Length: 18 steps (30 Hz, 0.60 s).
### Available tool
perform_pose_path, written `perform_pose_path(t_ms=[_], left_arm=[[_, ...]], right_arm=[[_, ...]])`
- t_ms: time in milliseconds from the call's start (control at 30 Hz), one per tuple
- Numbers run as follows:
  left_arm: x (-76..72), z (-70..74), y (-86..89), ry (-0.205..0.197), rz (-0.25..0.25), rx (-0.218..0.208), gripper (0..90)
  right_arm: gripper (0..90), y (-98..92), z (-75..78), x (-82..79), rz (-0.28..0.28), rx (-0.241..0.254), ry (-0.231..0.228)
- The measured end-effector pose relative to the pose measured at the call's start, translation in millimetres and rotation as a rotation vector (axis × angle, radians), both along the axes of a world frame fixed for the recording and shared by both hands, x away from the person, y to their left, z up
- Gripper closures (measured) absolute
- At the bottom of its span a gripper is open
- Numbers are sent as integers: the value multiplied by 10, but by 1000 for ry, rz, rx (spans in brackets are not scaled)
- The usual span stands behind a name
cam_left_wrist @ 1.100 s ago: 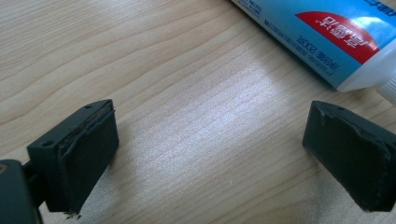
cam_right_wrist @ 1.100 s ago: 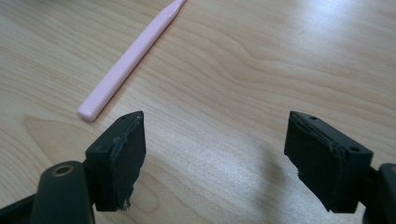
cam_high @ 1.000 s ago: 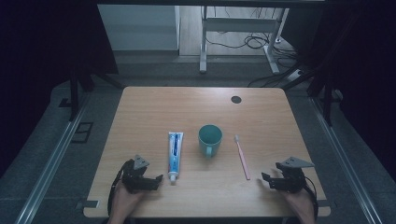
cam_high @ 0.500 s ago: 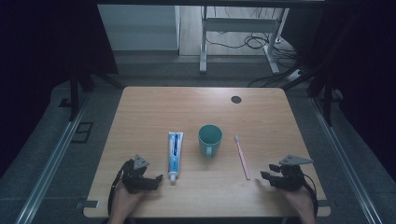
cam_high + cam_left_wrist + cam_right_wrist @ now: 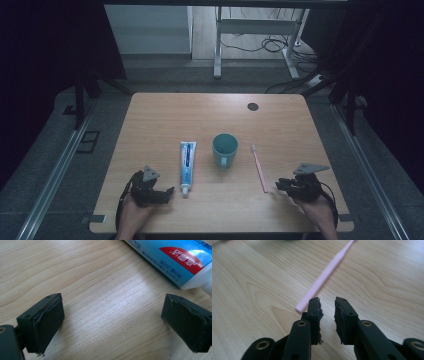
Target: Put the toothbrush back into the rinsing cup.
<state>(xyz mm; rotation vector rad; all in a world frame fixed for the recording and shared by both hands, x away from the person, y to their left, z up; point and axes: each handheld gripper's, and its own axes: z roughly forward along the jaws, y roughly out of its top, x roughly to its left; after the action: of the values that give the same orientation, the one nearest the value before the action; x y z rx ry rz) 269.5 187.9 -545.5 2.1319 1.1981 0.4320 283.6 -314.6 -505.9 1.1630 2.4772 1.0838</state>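
Your right gripper [image 5: 278, 185] sits near the front right corner of the wooden table [image 5: 165, 115], knuckles toward you, jaws pointing left at the pink toothbrush [image 5: 259, 168]. Its jaws have just been closing, and in the right gripper view [image 5: 327, 305] there's only a narrow slit left between the pads, with bare wood in it. Nothing is clamped. The near end of the toothbrush [image 5: 324, 276] handle lies just beside the outer face of the left pad in that view, right next to it; I can't tell whether it touches. The brush runs away from you up the table, bristle end farthest off, just right of the teal mug [image 5: 224, 149].

Your left gripper [image 5: 167, 192] rests low near the front left, jaws wide apart and empty. In the left gripper view [image 5: 112, 317] you see plain wood between the two pads, and the capped end of the toothpaste tube [image 5: 172, 260] lies just beyond the right pad, not between them. From above, the toothpaste tube [image 5: 187, 162] lies lengthwise, cap toward you, left of the mug and well apart from the toothbrush.
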Motion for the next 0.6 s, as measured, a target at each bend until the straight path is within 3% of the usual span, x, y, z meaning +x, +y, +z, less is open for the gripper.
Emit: perform_pose_path(t_ms=[400, 533, 600], left_arm=[[0, 0, 1, 0, 0, 0, 48], [0, 1, 1, 0, 0, 1, 48], [0, 0, 1, 0, 0, 0, 48]], right_arm=[[769, 229, 119, 121, 73, 22, -3], [691, 320, 124, 157, 83, 1, 17], [660, 356, 131, 162, 78, -10, 1]])
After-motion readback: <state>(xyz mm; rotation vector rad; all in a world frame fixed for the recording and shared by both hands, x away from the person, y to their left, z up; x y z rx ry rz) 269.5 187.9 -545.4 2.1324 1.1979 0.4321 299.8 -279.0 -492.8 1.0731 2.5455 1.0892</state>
